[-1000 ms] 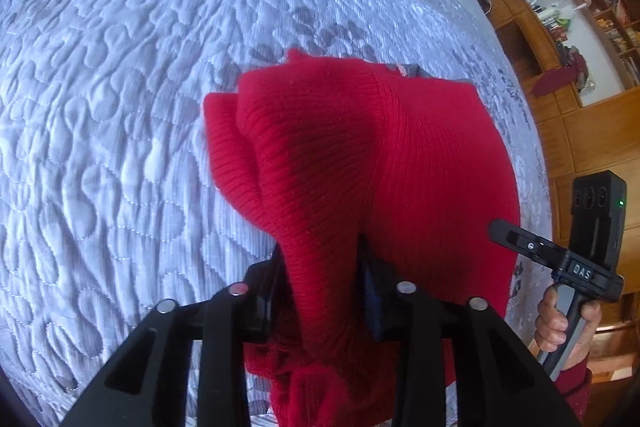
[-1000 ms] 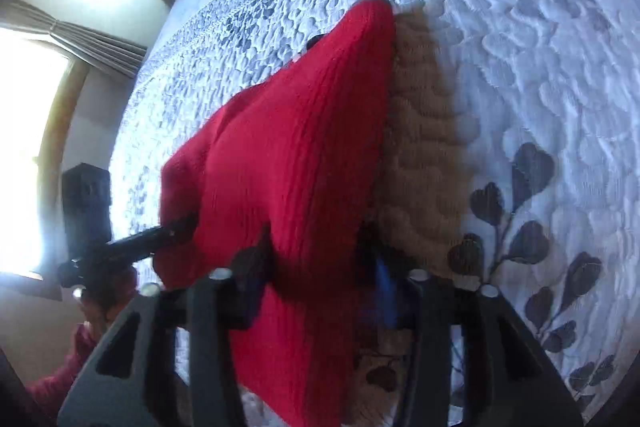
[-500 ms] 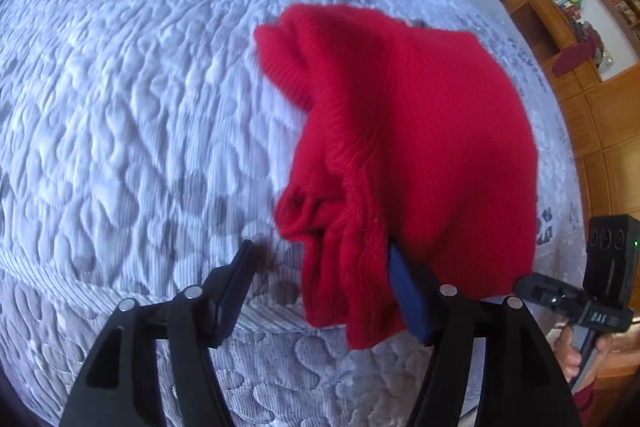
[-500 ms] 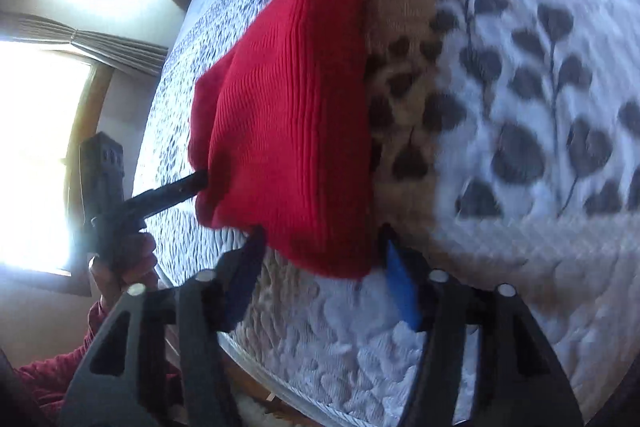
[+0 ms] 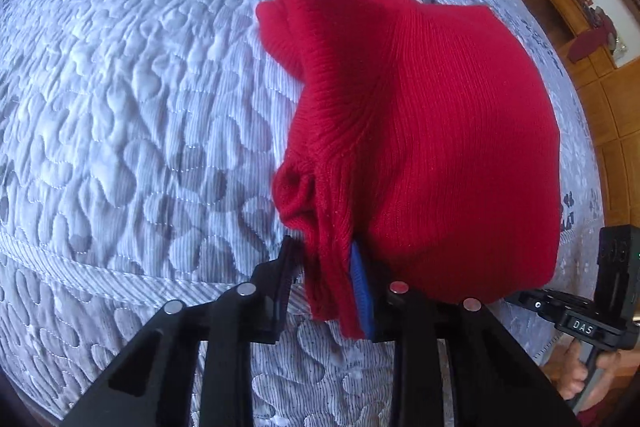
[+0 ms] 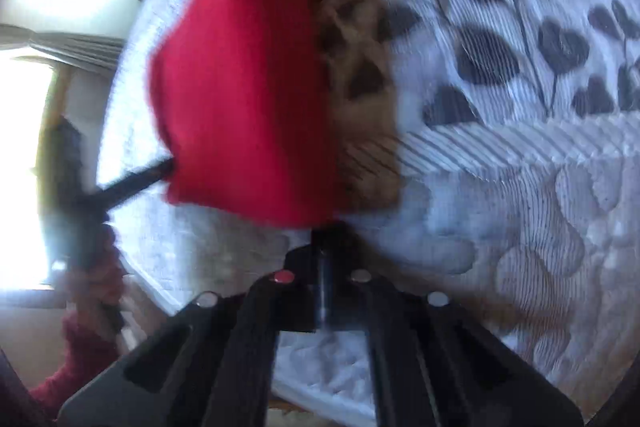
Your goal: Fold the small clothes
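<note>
Open quilt on your left, sweater and edge on your right

In the left wrist view the quilt (image 5: 132, 115) lies bare across the whole left half, so you can pass there. The sweater (image 5: 432, 131) fills centre and right, bunched at lower centre. Wooden furniture (image 5: 560, 3) stands at upper right past the bed. In the right wrist view, bare quilt right of the sweater gives room.

Left wrist view: sharp, evenly daylit, soft shadow under red garment (image 5: 420, 131) on quilt (image 5: 120, 107); strong fisheye curve, dark corners. Right wrist view: motion-blurred throughout; blown-out window glare (image 6: 24, 163) at left; warm brown shadow beside garment (image 6: 240, 67); black vignette at rim
</note>
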The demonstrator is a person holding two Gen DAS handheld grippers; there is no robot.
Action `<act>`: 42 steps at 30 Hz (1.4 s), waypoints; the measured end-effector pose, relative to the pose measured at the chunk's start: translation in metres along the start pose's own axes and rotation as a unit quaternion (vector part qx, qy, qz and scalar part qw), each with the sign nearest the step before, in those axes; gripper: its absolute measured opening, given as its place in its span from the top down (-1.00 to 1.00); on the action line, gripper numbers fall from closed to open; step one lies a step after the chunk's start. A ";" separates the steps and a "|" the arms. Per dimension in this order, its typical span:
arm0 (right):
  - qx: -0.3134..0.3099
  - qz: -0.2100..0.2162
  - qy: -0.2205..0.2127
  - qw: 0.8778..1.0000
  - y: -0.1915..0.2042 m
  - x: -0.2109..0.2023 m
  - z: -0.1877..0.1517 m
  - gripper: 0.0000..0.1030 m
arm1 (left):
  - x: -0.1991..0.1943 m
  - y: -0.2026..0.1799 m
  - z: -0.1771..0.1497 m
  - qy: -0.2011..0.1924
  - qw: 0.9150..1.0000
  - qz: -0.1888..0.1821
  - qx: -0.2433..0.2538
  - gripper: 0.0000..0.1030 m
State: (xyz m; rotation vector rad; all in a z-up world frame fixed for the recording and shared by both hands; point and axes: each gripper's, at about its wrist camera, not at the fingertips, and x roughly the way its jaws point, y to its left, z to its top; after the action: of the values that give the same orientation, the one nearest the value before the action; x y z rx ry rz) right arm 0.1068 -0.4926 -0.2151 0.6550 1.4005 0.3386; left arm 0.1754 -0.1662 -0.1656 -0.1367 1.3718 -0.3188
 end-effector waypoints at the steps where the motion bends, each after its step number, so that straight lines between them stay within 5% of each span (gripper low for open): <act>1: 0.003 0.009 -0.006 1.000 -0.001 -0.002 -0.001 1.00 | -0.001 -0.001 0.000 -0.003 1.000 0.003 0.004 0.42; 6: -0.026 -0.028 -0.042 0.998 0.005 -0.028 -0.016 0.88 | -0.015 -0.006 -0.017 -0.042 0.998 0.049 0.017 -0.11; 13: -0.057 -0.132 -0.084 0.986 0.047 -0.049 -0.048 0.32 | -0.042 0.000 -0.044 -0.047 0.995 0.091 -0.004 -0.21; 16: -0.069 -0.155 -0.096 0.981 0.062 -0.049 -0.060 -0.11 | -0.050 0.003 -0.060 -0.047 0.995 0.091 -0.008 -0.24; 22: -0.089 -0.187 -0.115 0.971 0.094 -0.055 -0.084 -0.64 | -0.075 0.003 -0.083 -0.060 0.994 0.096 -0.010 -0.32; 42: -0.093 -0.218 -0.146 0.960 0.142 -0.092 -0.099 -0.78 | -0.152 -0.037 -0.105 -0.128 0.985 0.105 0.040 -0.48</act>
State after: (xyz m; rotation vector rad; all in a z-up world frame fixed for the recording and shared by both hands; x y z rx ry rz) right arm 0.0181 -0.4143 -0.0592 0.2160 1.1716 0.0177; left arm 0.0430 -0.1466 -0.0332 0.0346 1.1061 -0.1724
